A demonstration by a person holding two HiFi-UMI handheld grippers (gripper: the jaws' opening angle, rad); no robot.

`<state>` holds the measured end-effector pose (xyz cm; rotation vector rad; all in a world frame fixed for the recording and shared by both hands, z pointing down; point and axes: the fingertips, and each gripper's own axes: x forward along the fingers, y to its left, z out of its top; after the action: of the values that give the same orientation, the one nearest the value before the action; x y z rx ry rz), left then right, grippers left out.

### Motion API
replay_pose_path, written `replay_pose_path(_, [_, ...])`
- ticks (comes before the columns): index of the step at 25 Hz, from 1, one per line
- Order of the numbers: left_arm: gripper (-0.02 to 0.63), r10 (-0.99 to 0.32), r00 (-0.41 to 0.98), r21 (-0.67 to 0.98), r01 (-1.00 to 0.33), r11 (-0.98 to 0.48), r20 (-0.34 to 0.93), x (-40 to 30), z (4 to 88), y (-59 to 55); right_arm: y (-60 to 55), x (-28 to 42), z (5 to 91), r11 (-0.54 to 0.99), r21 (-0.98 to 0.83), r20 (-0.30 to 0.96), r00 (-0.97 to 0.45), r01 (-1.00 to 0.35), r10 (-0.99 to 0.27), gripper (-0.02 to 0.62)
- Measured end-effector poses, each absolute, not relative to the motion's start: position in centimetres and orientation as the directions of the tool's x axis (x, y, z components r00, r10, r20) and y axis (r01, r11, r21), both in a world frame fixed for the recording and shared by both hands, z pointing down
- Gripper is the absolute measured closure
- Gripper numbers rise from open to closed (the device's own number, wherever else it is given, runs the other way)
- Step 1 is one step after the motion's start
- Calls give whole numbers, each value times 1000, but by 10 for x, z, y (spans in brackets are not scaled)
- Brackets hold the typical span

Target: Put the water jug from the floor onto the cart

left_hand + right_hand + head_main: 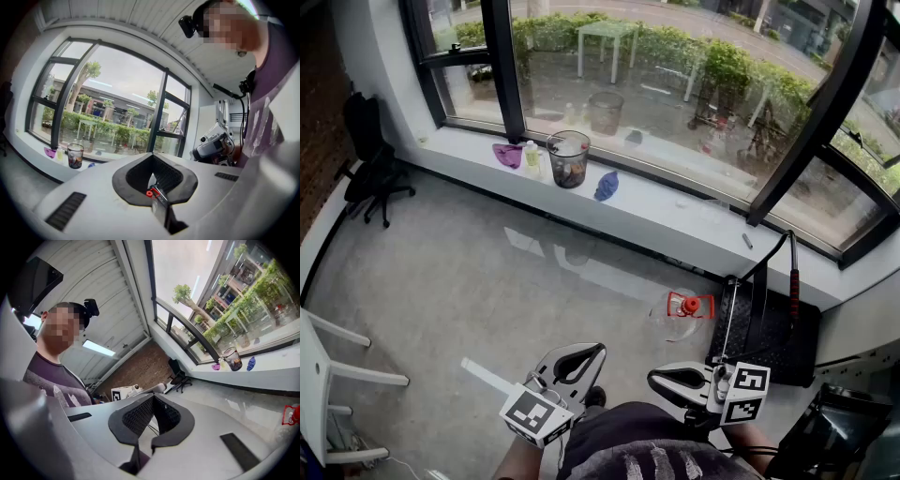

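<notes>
**Item:** water jug (682, 317), clear body with a red cap and a red carry handle (689, 305). It sits on the floor just beside the cart (769, 337), off the cart's left edge as the head view shows it. I cannot tell whether the two touch.

**Cart:** low black deck, with a push handle (793, 283) carrying a red grip at the deck's far end.

**Jug's axis:** I read the jug as standing upright, cap uppermost, because the red handle faces the head camera. The clear wall is faint, so I hold that loosely.

**Left claw** (592, 352): clenched, with nothing between its jaws. It is well to the left of the cart and aimed forward and rightward.

**Right claw** (661, 378): clenched and empty, close to the cart's near-left corner. Its tip is aimed away from the cart, across my body toward the left claw. As a result, a scrap of the jug's red shows only at the far right rim of the right gripper view.

**Relation that matters:** the jug lies ahead of both claws and on the cart's side of them. The right claw is the nearer, but it is turned side-on to the jug.

**My judgement:** the coming move calls for turning the right claw to face the jug, releasing its jaws, and taking the top handle. A short carry toward the cart then sets the jug on the deck.
</notes>
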<state>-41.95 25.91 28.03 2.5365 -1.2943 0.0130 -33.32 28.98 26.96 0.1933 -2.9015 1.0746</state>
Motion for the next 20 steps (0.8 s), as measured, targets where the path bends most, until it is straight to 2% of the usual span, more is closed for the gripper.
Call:
replay_pose_path(4, [615,-732,676,293,-719,-630,84,-417,286,242,283,-339,274,748,-639,106,-984,-180,-146,597])
replay_pose_path(12, [615,-626,776,274,-620,-736,76,-391,280,210,264,-310,273,648,-687,69,-917,-330,-394,597])
replay_pose_path(16, [615,-601,796,264,-597,-757,75,-381,275,205,251,-302,278,604,-730,26,-895,-321,-445,597])
replay_pose_path(20, [615,-626,772,243,-632,-736,112,-378,277,200,234,-300,284,600,-754,-13,-907,-267,-420,597])
